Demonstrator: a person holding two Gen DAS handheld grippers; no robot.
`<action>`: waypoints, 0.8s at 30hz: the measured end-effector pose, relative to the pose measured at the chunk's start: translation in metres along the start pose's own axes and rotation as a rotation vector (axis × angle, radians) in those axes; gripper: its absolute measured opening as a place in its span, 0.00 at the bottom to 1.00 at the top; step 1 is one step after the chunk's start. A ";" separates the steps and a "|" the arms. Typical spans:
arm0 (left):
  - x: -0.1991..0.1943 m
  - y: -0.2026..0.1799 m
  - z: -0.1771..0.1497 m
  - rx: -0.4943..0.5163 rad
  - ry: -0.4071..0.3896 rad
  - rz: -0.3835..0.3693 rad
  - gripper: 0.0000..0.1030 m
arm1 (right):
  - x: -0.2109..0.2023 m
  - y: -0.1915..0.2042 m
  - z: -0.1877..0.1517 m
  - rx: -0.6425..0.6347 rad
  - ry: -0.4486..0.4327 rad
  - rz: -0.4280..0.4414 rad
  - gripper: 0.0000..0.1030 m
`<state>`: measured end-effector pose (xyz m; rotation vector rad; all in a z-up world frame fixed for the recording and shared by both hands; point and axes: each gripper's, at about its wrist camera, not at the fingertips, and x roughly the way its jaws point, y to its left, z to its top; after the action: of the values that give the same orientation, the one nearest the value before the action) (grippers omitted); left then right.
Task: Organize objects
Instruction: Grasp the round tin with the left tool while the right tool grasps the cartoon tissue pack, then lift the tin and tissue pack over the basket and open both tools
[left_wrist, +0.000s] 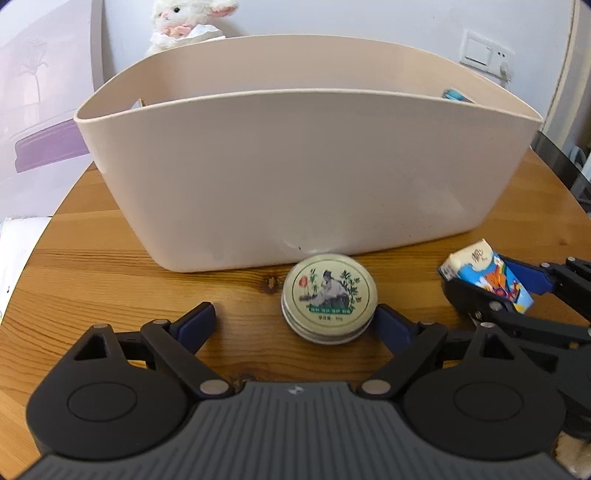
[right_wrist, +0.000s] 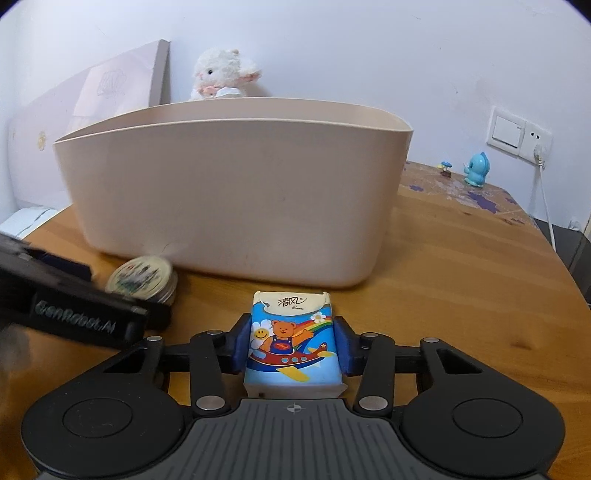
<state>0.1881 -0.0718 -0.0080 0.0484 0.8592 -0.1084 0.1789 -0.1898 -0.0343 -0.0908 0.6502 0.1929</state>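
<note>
A round tin (left_wrist: 328, 295) with a picture lid lies on the wooden table (left_wrist: 110, 280) just in front of the beige bin (left_wrist: 295, 177). My left gripper (left_wrist: 295, 325) is open around it; the right finger is near or touching the tin, the left finger stands apart. My right gripper (right_wrist: 291, 343) is shut on a blue tissue pack (right_wrist: 291, 339) with a bear print, low over the table before the bin (right_wrist: 236, 192). The pack (left_wrist: 487, 273) and right gripper (left_wrist: 495, 291) also show at the right of the left wrist view. The tin (right_wrist: 142, 278) shows blurred at left.
A white plush toy (right_wrist: 225, 74) sits behind the bin. A blue figurine (right_wrist: 476, 170) and a tiny mushroom figure (right_wrist: 446, 169) stand at the table's far right, near a wall socket (right_wrist: 519, 136) with a cable. A blue item (left_wrist: 456, 95) peeks over the bin's rim.
</note>
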 end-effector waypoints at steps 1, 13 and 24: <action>0.001 0.000 0.000 -0.004 -0.003 0.006 0.89 | 0.003 0.000 0.002 0.003 -0.001 -0.002 0.41; 0.001 0.002 -0.001 -0.020 -0.020 0.030 0.89 | -0.004 -0.011 -0.004 0.027 0.017 -0.006 0.63; -0.014 0.004 -0.004 0.010 -0.024 -0.002 0.54 | -0.016 -0.002 -0.005 0.009 -0.003 -0.004 0.41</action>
<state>0.1763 -0.0665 -0.0001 0.0555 0.8348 -0.1151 0.1639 -0.1947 -0.0288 -0.0829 0.6482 0.1860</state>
